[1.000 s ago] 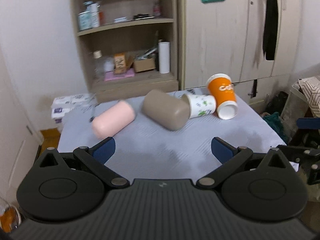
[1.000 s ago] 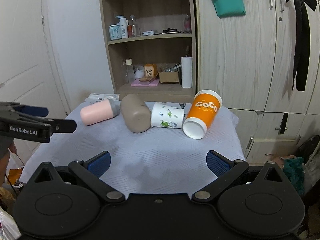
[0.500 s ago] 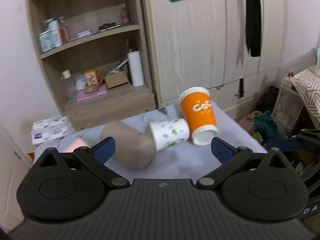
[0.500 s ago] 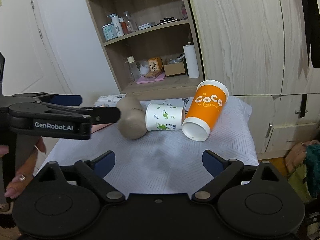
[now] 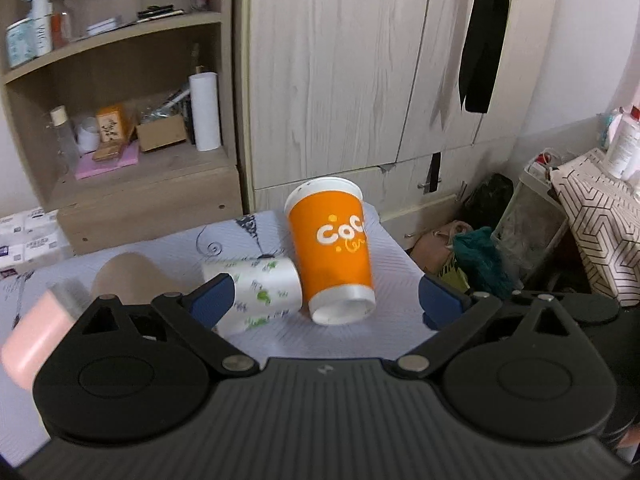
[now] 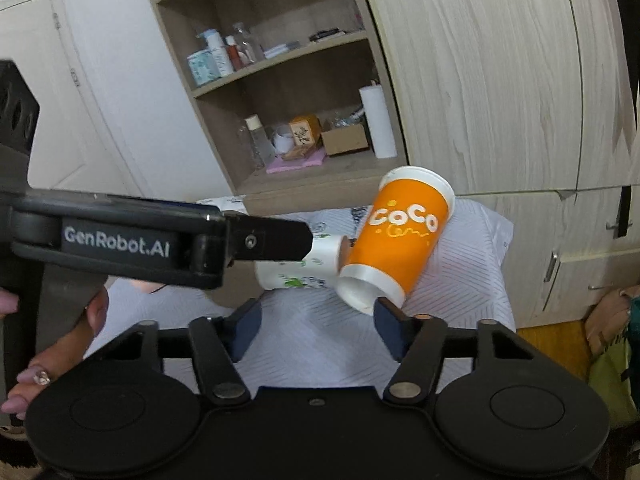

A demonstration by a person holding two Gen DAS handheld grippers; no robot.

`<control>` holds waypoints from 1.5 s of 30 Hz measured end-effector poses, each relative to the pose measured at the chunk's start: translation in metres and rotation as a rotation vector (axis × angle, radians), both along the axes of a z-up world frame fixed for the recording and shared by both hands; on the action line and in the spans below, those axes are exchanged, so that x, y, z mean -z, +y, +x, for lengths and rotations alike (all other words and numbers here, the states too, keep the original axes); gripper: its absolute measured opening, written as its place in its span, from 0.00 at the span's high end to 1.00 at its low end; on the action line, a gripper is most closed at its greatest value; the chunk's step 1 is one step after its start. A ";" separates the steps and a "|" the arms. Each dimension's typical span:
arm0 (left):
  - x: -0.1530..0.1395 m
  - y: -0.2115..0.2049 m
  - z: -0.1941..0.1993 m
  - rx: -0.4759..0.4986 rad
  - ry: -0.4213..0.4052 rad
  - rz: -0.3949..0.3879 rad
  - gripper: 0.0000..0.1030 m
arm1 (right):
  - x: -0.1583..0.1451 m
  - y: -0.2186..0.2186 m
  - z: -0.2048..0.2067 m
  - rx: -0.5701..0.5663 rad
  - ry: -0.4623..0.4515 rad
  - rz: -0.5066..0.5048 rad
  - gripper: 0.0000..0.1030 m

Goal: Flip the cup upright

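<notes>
An orange "CoCo" paper cup lies tilted on the white-clothed table, its base toward me, leaning on a white cup with green print that lies on its side. Both show in the right wrist view, the orange cup and the white cup. My left gripper is open, its blue pads either side of the two cups, a little short of them. My right gripper is open just before the orange cup's base. The left gripper's body crosses the right view.
A tan cup and a pink cup lie on their sides at the table's left. A shelf unit and wardrobe doors stand behind the table. Bags and a crate sit on the floor to the right.
Both grippers moved forward and right toward the orange and white cups, which now look larger. The left gripper reaches further across the right view. The cups have not moved.
</notes>
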State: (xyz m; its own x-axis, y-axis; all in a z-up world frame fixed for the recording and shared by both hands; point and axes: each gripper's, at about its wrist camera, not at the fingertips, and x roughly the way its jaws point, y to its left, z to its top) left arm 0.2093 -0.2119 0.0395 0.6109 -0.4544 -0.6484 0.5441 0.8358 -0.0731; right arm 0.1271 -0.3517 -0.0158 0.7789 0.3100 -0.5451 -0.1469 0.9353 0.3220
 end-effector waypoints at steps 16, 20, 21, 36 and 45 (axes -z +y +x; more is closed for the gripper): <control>0.031 -0.029 0.074 -0.002 0.085 0.004 0.21 | 0.049 -0.039 0.076 0.113 0.159 0.222 0.21; 0.042 -0.039 0.091 0.016 0.157 -0.007 0.28 | 0.053 -0.039 0.086 0.120 0.181 0.225 0.21; 0.045 -0.041 0.095 0.023 0.172 -0.010 0.32 | 0.054 -0.039 0.089 0.125 0.184 0.227 0.21; 0.056 -0.060 0.110 0.053 0.215 0.009 0.47 | 0.070 -0.058 0.108 0.103 0.204 0.350 0.31; 0.050 -0.066 0.098 0.084 0.213 0.029 0.48 | 0.069 -0.063 0.093 0.108 0.207 0.385 0.32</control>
State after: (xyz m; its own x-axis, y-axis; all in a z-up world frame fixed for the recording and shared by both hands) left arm 0.3070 -0.2779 -0.0108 0.4198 -0.4776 -0.7718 0.5870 0.7915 -0.1705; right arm 0.2206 -0.4152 -0.0847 0.7046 0.4437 -0.5538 0.0494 0.7479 0.6620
